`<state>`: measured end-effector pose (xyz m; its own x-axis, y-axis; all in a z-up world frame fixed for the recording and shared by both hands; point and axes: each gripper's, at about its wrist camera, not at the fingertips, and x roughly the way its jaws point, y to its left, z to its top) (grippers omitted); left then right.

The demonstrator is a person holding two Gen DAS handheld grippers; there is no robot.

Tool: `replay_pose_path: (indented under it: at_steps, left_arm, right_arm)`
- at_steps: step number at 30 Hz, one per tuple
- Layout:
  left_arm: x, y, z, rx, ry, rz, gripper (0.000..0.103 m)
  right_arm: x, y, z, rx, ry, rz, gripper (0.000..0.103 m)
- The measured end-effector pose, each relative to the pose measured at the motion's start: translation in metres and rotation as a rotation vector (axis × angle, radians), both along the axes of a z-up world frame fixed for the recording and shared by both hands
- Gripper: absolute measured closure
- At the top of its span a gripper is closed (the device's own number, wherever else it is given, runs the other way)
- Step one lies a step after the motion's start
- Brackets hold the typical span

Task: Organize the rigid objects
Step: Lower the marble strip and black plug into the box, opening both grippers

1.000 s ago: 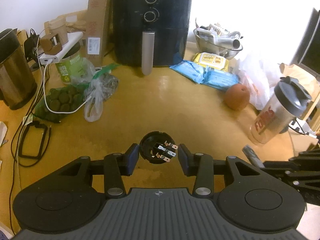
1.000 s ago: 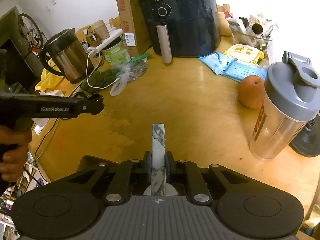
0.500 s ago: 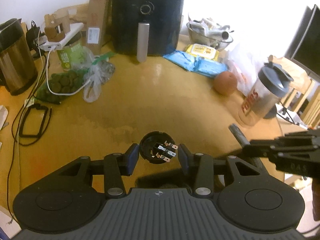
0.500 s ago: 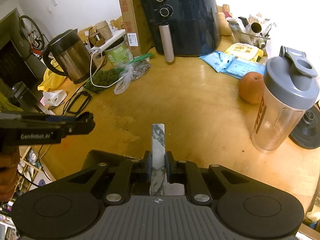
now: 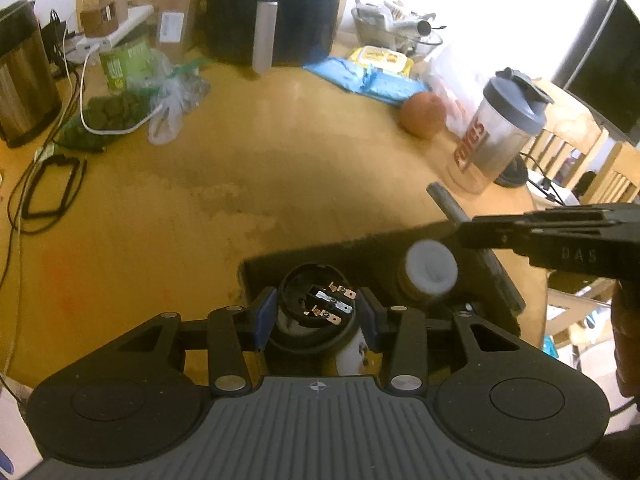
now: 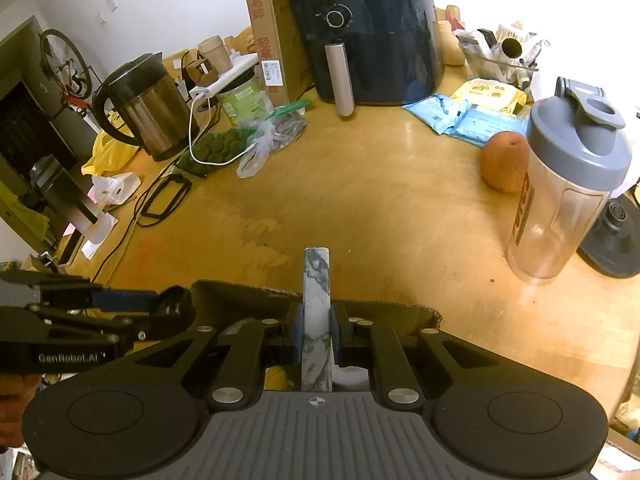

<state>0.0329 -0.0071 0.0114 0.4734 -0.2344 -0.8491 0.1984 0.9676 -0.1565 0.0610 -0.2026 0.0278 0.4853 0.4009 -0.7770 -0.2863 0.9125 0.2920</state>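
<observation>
Wooden desk (image 5: pixel 280 152), box (image 5: pixel 500 276) at its near edge. Left tongs (image 5: pixel 316 312) pinch black socket (image 5: pixel 316 304) over box opening; lower before releasing, clear of white-capped jar (image 5: pixel 430 266). Right tongs (image 6: pixel 316 340) clamp marble bar (image 6: pixel 317 320) above box; keep it upright.

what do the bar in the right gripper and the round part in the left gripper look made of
Bar: looks like marble or a marble-patterned material, smooth white with grey-green veins; real stone cannot be confirmed.
Round part: looks like matte black moulded plastic, with shiny metal tabs, some copper-coloured, inside its cup.
</observation>
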Motion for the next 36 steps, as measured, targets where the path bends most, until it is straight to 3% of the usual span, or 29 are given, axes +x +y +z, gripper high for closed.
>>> replay_pose_path:
  at_steps: [3, 7, 31, 33, 35, 36]
  left_arm:
    - [-0.006, 0.002, -0.007, -0.017, 0.027, -0.005, 0.057]
    - [-0.015, 0.005, -0.009, -0.042, 0.034, 0.007, 0.039]
    - [-0.057, 0.019, -0.001, -0.08, 0.018, 0.141, 0.038]
    - [-0.059, 0.021, -0.001, -0.082, 0.02, 0.151, 0.038]
    - [-0.06, 0.023, -0.001, -0.082, 0.024, 0.161, 0.038]
    - [-0.061, 0.024, -0.002, -0.08, 0.028, 0.164, 0.038]
  right_arm:
    - [-0.005, 0.001, -0.002, -0.001, 0.007, 0.0, 0.086]
    - [-0.013, 0.002, -0.002, -0.002, 0.013, 0.002, 0.086]
    - [-0.015, 0.034, 0.012, -0.002, -0.012, 0.06, 0.085]
    - [-0.011, 0.04, 0.004, -0.019, 0.04, 0.063, 0.071]
    - [-0.011, 0.043, -0.004, -0.02, 0.07, 0.054, 0.027]
    - [-0.012, 0.043, -0.005, -0.023, 0.068, 0.047, 0.016]
